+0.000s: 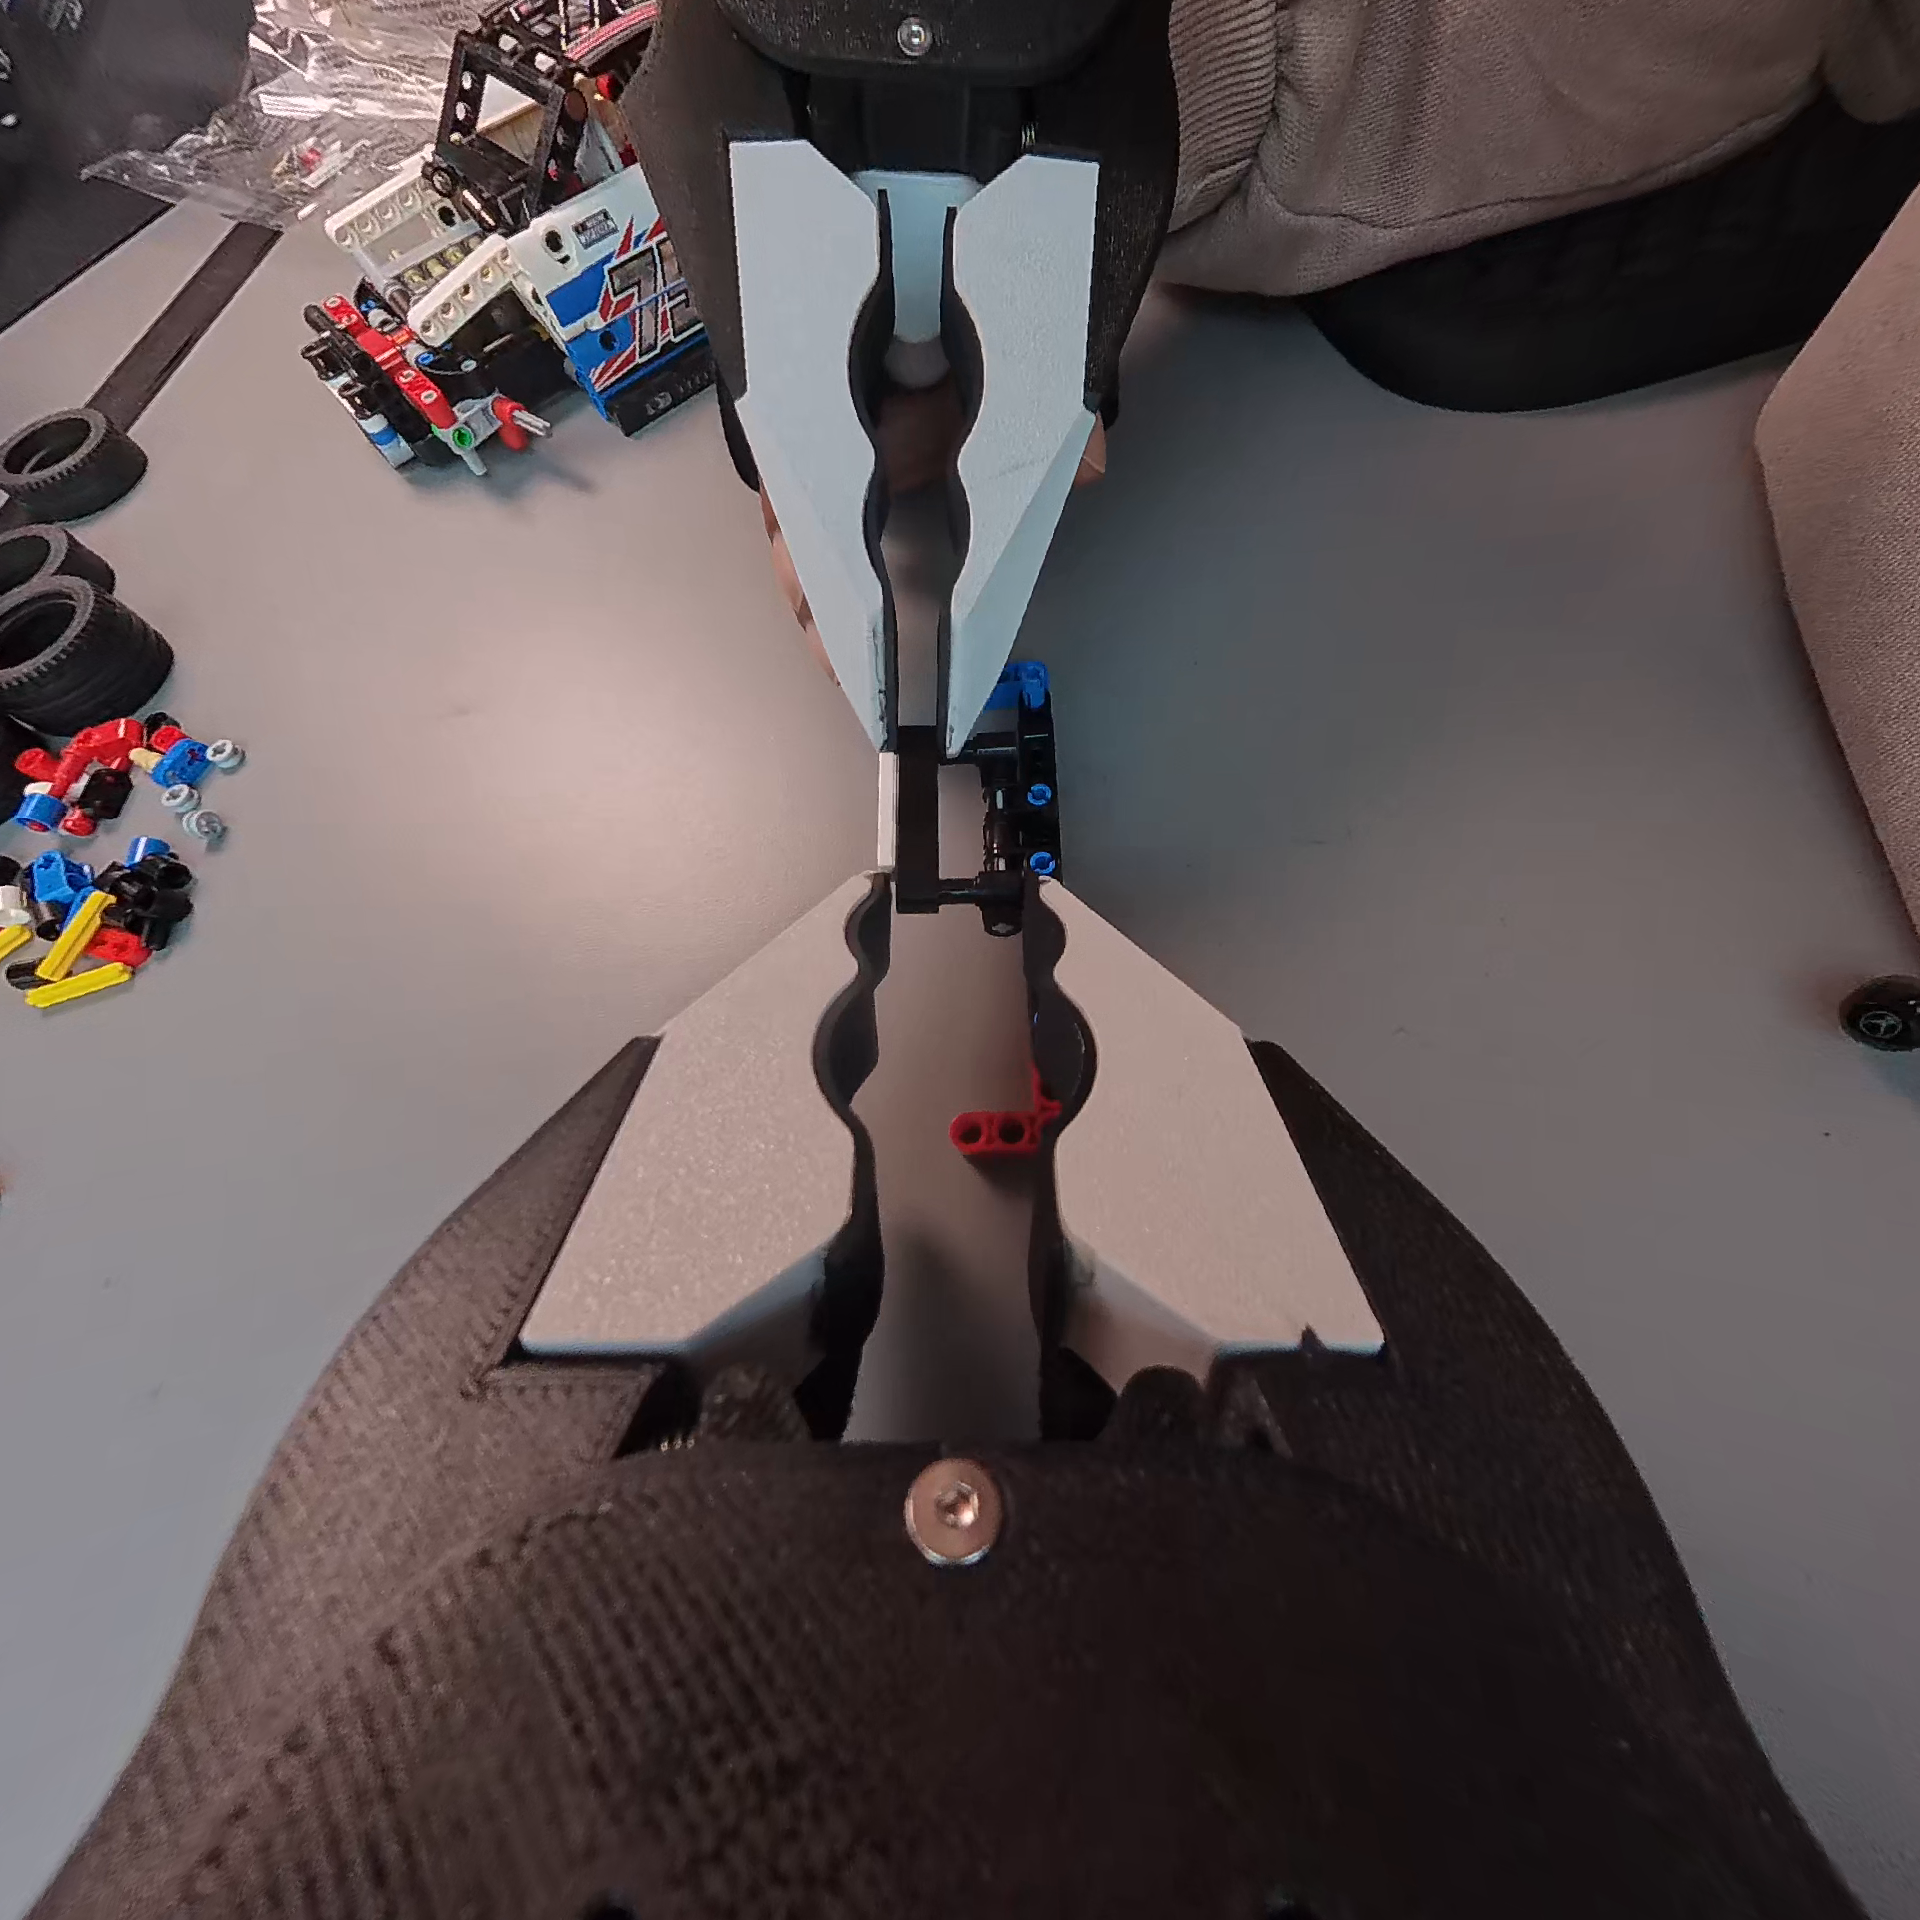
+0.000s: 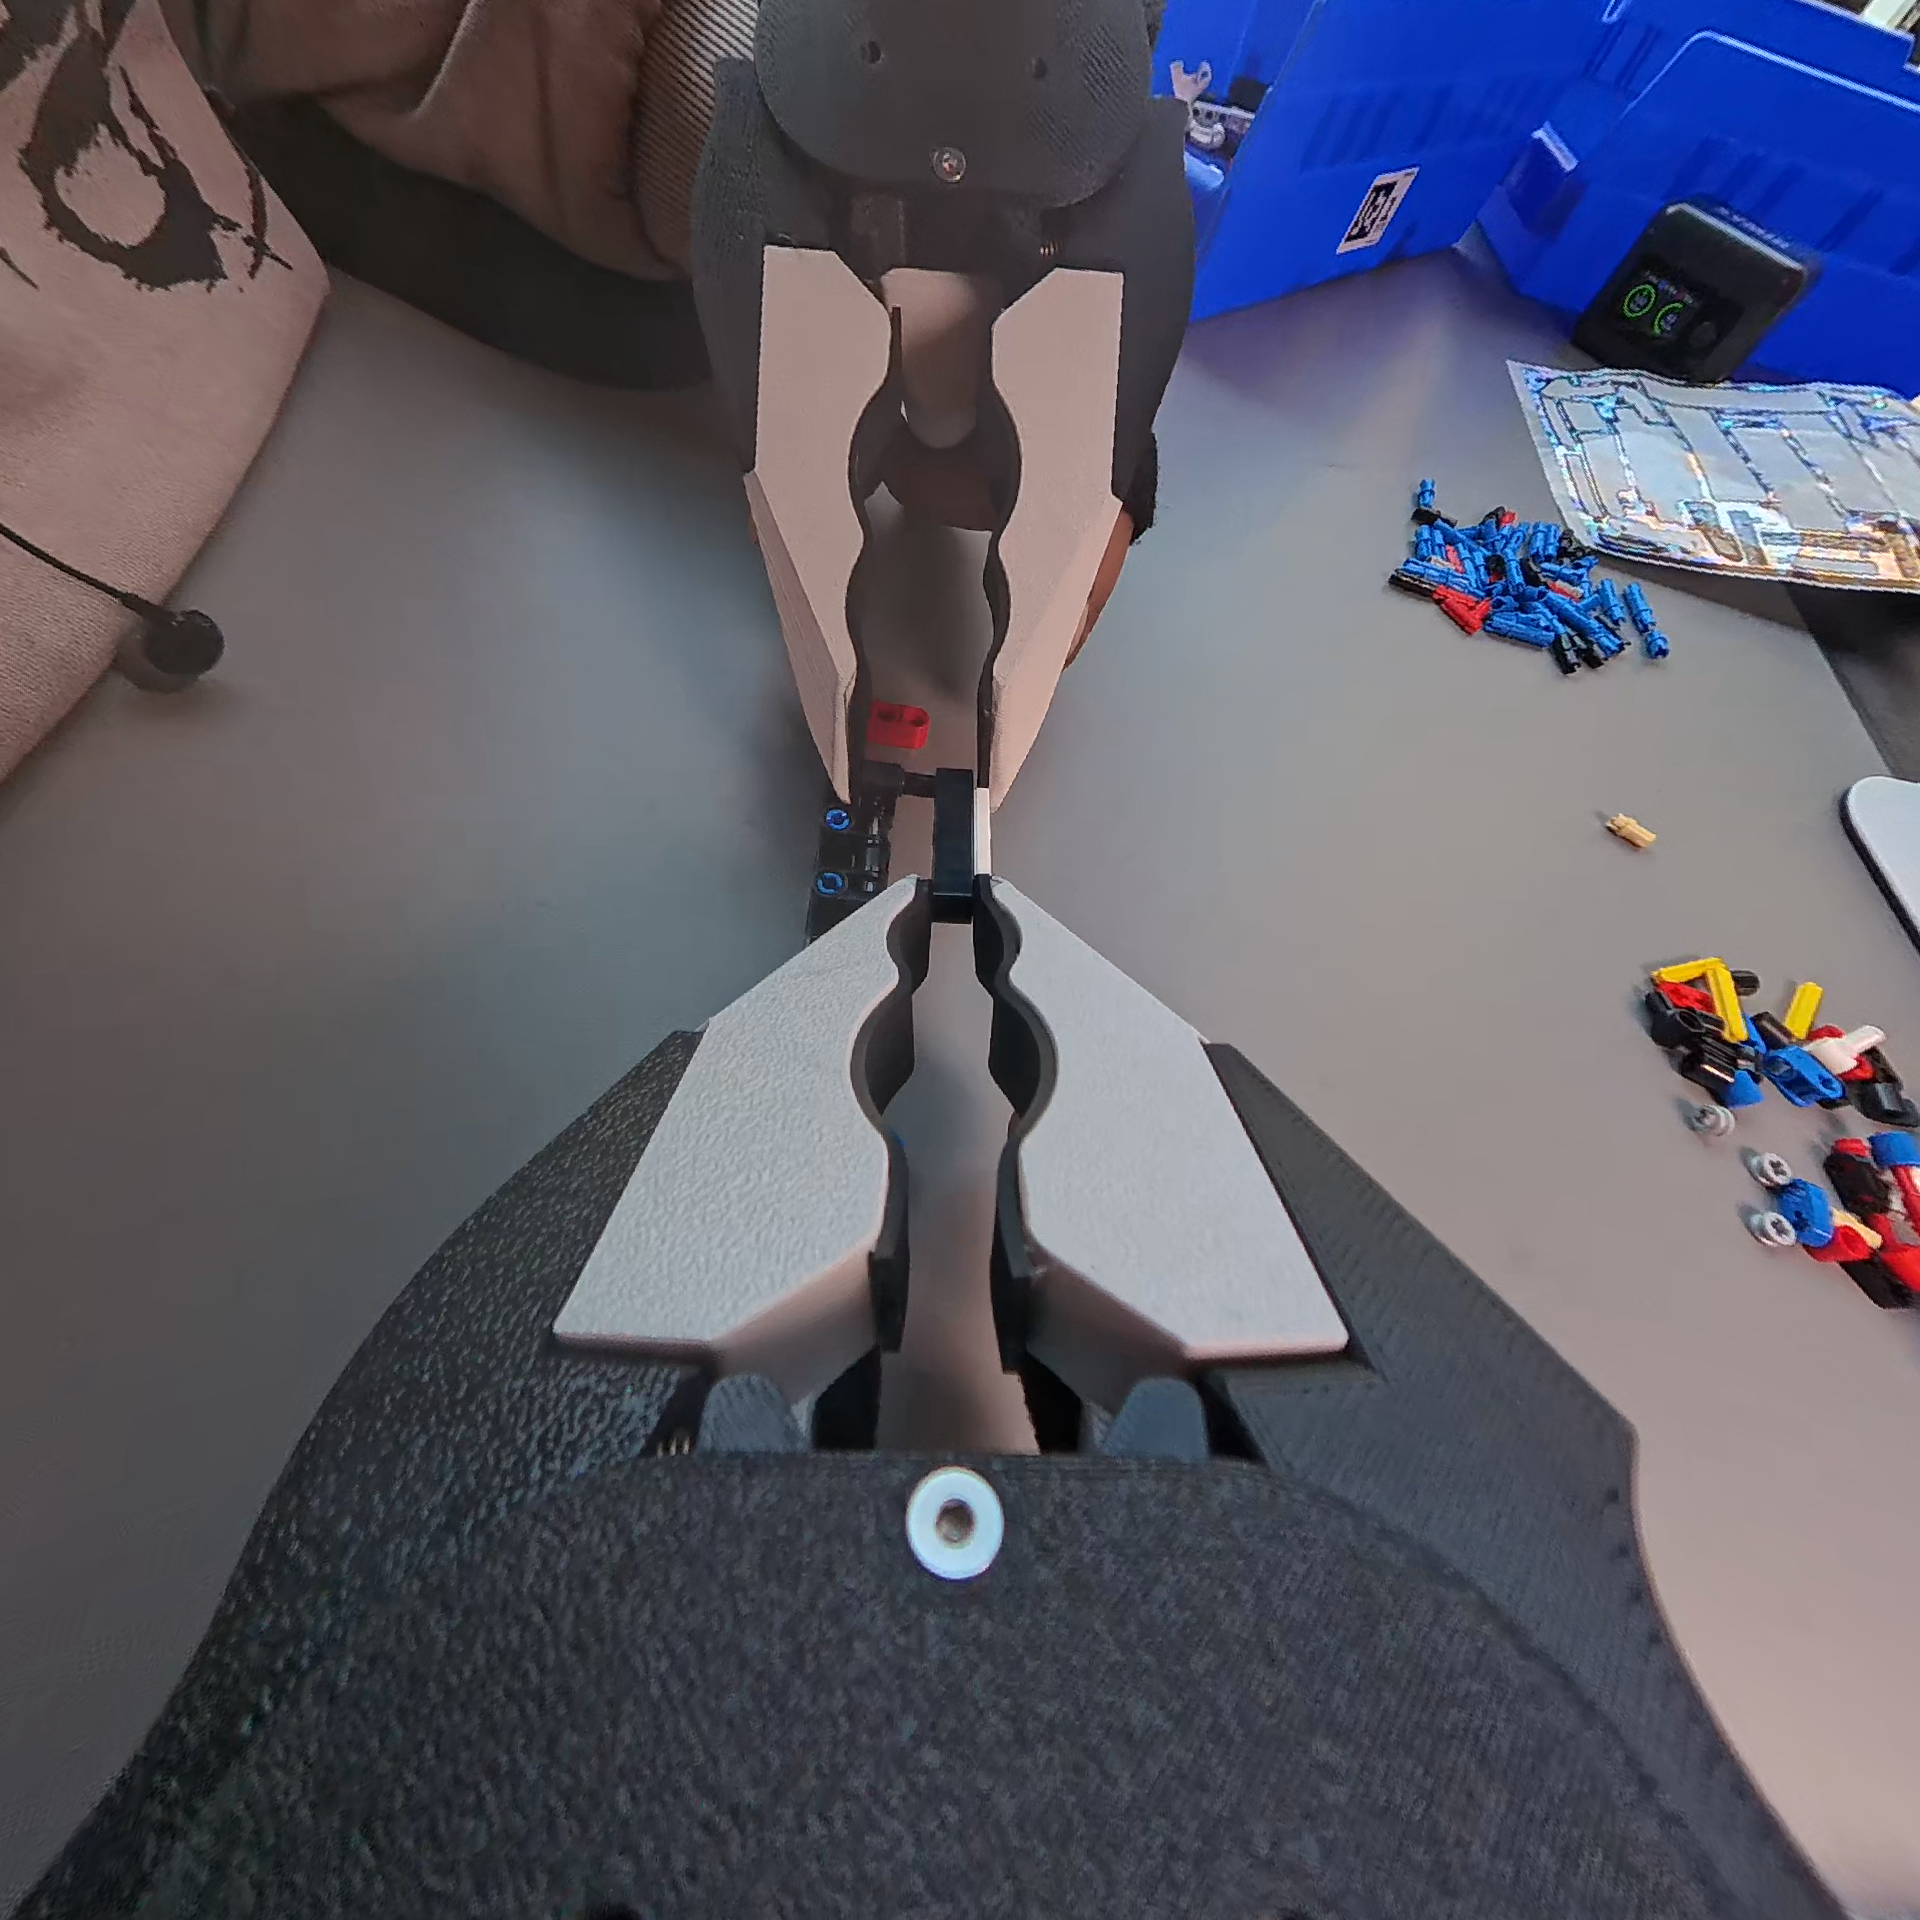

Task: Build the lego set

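A small black sub-assembly [image 1: 1037, 769] with blue pins is held just above the grey table [image 1: 468, 675] between both grippers. My left gripper [image 1: 958, 888] grips it across its width. It also shows in the right wrist view [image 2: 923, 795]. My right gripper [image 2: 951, 894] comes from the opposite side, shut on the sub-assembly's black beam [image 2: 951, 842], which has a white strip [image 2: 982, 831]. It also shows in the left wrist view [image 1: 914, 743]. A red angled piece [image 1: 997, 1130] lies on the table under my left gripper's fingers.
A partly built white-and-blue truck [image 1: 582, 281] stands at the far left, with black tyres [image 1: 73, 644] and loose pieces [image 1: 104, 831]. The right wrist view shows a pile of blue pins [image 2: 1527, 592], a sticker sheet [image 2: 1745, 478], blue bins [image 2: 1455, 135] and more loose pieces [image 2: 1787, 1049]. My two grippers' fingertips are within a few centimetres of each other. About 5 centimetres separates my left fingertips from the red angled piece [image 1: 997, 1130]. Look for it in the right wrist view [image 2: 896, 710] too.
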A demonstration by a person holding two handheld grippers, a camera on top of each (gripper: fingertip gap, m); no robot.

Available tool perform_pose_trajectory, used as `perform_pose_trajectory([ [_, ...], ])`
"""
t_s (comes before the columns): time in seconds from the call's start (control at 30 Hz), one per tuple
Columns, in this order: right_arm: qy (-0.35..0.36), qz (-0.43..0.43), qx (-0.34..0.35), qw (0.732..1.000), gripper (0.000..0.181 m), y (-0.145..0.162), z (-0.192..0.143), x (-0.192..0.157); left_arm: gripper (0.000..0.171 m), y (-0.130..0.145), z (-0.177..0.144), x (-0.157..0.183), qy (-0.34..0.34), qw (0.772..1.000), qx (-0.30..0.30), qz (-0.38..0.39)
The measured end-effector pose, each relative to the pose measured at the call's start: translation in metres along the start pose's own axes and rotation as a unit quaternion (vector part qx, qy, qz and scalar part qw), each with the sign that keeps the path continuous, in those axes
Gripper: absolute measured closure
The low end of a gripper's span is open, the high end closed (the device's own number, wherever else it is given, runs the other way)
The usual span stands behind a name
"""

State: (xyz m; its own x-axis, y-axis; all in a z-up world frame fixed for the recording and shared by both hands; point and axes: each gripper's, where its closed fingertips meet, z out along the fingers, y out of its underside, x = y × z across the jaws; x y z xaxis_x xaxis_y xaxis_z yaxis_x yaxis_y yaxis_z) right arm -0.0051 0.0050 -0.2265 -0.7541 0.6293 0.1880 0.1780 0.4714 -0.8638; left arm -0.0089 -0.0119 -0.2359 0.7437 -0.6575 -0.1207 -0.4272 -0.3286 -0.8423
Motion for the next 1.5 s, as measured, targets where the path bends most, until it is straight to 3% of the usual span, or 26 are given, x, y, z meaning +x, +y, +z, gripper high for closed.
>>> perform_pose_trajectory([
  [0.87, -0.024, 0.034, -0.01, 0.999, 0.175, 0.001, -0.003, -0.006, 0.15, 0.0, 0.001, 0.006, 0.006, 0.999, -0.023, 0.027],
  [1.03, -0.048, 0.075, -0.003, 0.996, 0.155, 0.0, -0.011, -0.008, 0.153, -0.002, 0.002, 0.009, 0.012, 0.999, -0.024, 0.025],
  [1.2, -0.058, 0.049, -0.047, 0.996, 0.129, 0.003, -0.008, -0.019, 0.152, -0.001, 0.001, 0.01, 0.017, 0.999, -0.026, 0.022],
  [1.5, -0.014, -0.002, -0.083, 0.996, 0.137, 0.007, 0.001, -0.016, 0.152, -0.001, 0.002, 0.01, 0.021, 0.999, -0.025, 0.014],
])
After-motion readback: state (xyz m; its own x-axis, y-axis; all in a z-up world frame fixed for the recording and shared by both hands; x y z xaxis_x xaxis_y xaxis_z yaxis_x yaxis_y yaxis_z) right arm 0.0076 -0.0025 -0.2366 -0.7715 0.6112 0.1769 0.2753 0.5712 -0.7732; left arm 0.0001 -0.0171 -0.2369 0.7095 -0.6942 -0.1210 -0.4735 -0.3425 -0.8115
